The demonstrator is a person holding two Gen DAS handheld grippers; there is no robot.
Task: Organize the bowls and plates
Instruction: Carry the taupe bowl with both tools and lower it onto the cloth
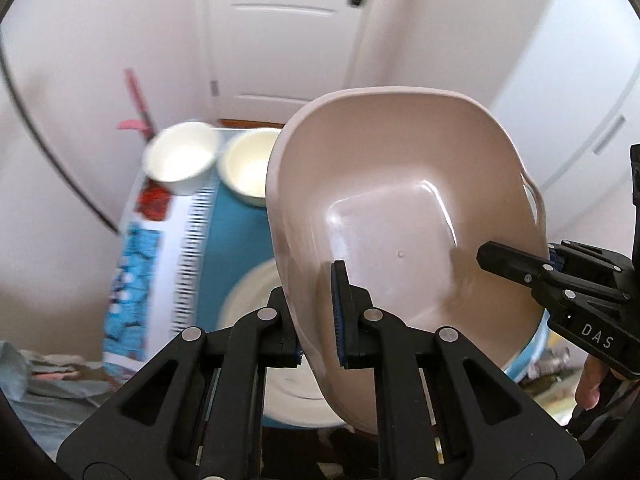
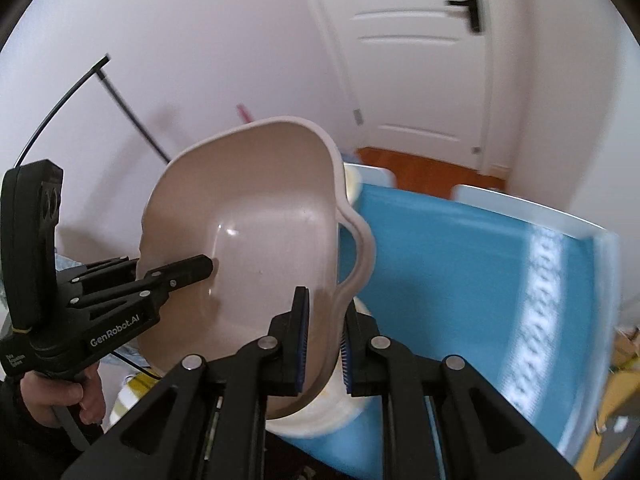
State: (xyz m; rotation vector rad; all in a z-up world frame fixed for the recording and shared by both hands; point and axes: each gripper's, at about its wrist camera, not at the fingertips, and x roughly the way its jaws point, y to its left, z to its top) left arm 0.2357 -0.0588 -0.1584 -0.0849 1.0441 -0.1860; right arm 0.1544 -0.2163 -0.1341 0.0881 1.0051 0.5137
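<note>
A beige plastic basin [image 1: 400,200] with side handles hangs tilted above the table, and both grippers carry it. My left gripper [image 1: 320,320] is shut on its near rim, one finger inside and one outside. My right gripper [image 1: 532,260] clamps the opposite rim. In the right wrist view the basin [image 2: 260,220] fills the middle. There my right gripper [image 2: 324,344] is shut on the rim beside a handle. My left gripper [image 2: 160,266] bites the far rim. Two white bowls [image 1: 180,160] [image 1: 248,168] stand at the table's far end. A white plate [image 1: 248,300] lies under the basin.
The table has a blue cloth [image 2: 460,280] with a patterned white border [image 1: 188,248]. A second plate with a blue rim [image 1: 524,360] shows under the basin's right side. A white door [image 2: 420,60] and walls stand behind. A person's hand [image 2: 60,396] grips the left tool.
</note>
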